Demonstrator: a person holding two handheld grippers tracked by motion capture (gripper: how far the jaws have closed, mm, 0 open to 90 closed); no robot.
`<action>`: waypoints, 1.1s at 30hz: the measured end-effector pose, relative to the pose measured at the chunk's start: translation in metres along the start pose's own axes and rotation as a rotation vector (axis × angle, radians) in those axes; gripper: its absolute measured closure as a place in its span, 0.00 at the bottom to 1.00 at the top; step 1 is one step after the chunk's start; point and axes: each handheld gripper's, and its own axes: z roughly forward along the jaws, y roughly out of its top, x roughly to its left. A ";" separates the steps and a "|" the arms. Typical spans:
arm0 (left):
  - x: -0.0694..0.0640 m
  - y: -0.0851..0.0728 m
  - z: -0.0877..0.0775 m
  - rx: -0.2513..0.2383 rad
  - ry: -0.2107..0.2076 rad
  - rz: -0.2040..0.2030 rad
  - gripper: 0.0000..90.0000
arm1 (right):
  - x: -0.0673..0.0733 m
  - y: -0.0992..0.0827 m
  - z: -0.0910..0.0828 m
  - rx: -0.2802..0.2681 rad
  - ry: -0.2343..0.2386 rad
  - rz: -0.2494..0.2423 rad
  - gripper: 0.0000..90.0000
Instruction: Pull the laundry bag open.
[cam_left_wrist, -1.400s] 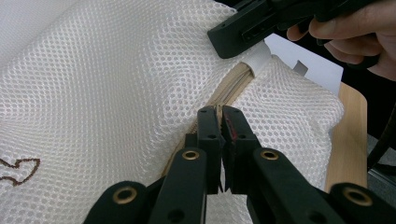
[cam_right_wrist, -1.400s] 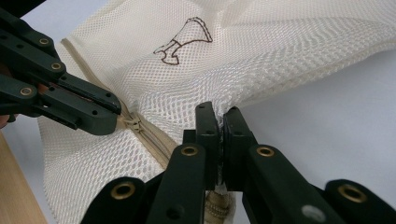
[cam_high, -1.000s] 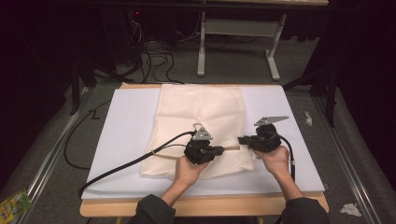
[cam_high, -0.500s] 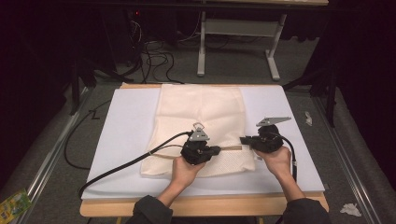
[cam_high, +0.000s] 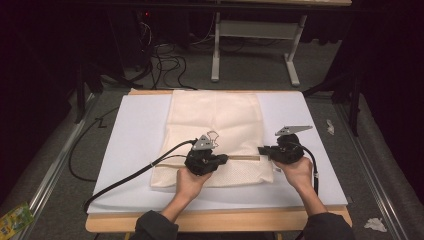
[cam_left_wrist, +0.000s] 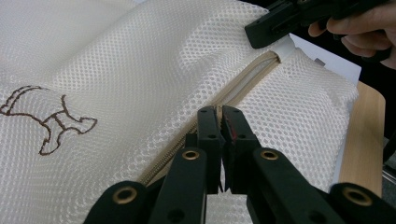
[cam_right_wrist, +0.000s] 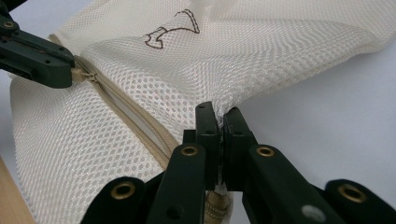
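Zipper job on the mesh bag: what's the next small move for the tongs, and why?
Probably draw the left tongs a little farther along the zipper, away from the right tongs. The left tongs are shut on the zipper pull, the right tongs pinch the mesh bag at the zipper's end, and much of the bag's width lies beyond the pull.

Mat (cam_high: 135, 130) bare L/R; bag (cam_high: 215, 120) mid, prob.

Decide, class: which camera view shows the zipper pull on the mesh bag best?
The right gripper view: the zipper pull sits plainly visible, pinched by the left gripper. In the left gripper view the jaws cover it; the high view shows the zipper as a thin line.
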 end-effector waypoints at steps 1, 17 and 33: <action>0.000 0.000 0.000 -0.002 0.002 0.000 0.97 | 0.000 0.000 0.000 -0.001 0.001 -0.004 0.99; 0.003 -0.003 -0.010 -0.012 0.018 -0.005 0.97 | 0.001 -0.001 0.002 0.004 -0.005 -0.005 0.99; 0.012 -0.008 -0.026 -0.025 0.048 -0.020 0.97 | -0.002 -0.003 0.002 0.005 -0.011 -0.001 0.99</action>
